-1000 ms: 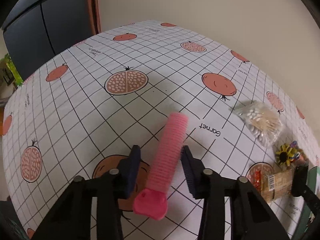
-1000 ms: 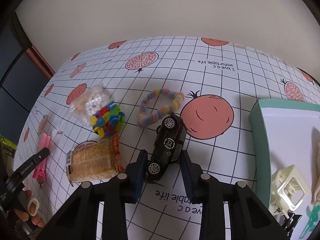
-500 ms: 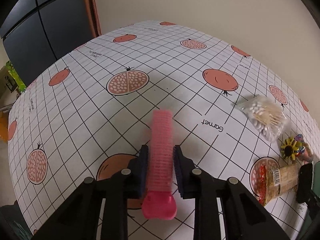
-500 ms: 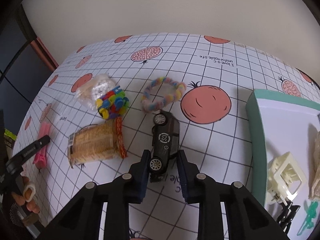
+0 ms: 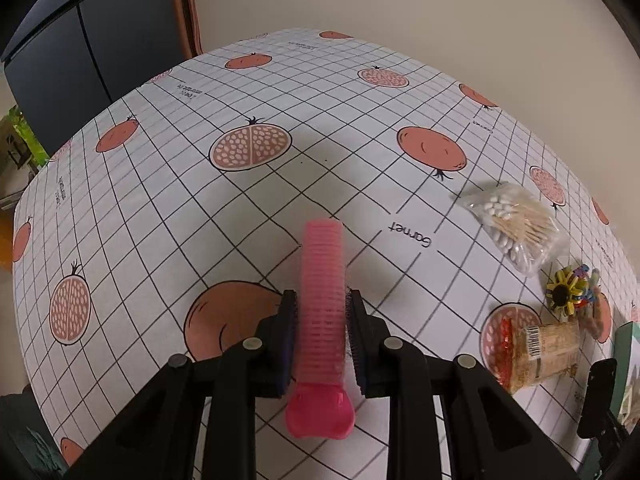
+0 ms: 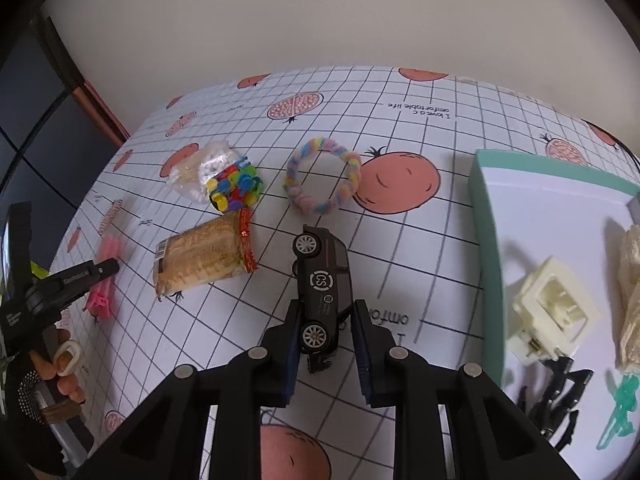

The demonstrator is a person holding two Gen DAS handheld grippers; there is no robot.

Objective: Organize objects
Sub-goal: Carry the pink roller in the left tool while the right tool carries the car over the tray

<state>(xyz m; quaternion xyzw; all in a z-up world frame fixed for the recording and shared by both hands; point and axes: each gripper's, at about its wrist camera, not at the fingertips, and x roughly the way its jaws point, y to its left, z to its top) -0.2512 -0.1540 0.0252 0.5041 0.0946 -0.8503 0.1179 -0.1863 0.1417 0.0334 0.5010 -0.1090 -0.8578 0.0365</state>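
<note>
My left gripper (image 5: pixel 322 300) is shut on a pink ribbed hair roller (image 5: pixel 322 264), which points straight ahead over the pomegranate tablecloth (image 5: pixel 248 92). In the right wrist view that roller (image 6: pixel 105 252) shows at the far left beside the left gripper. My right gripper (image 6: pixel 327 312) is shut on a black toy car (image 6: pixel 322 276). The car lies on its side with its wheels to the left, its nose toward a pastel twisted ring (image 6: pixel 322 176).
A green box (image 6: pixel 486 220) at the right holds a cream clip (image 6: pixel 554 308), black clips and a green piece. A biscuit pack (image 6: pixel 204 260), colourful plastic bits (image 6: pixel 236 190) and a bag of cotton swabs (image 5: pixel 516 224) lie mid-table. A person's hand (image 6: pixel 60 364) sits at the lower left.
The left fingers closed on the pink roller and it turned to point straight ahead. The right fingers narrowed onto the toy car, and the view drew back from the table.
</note>
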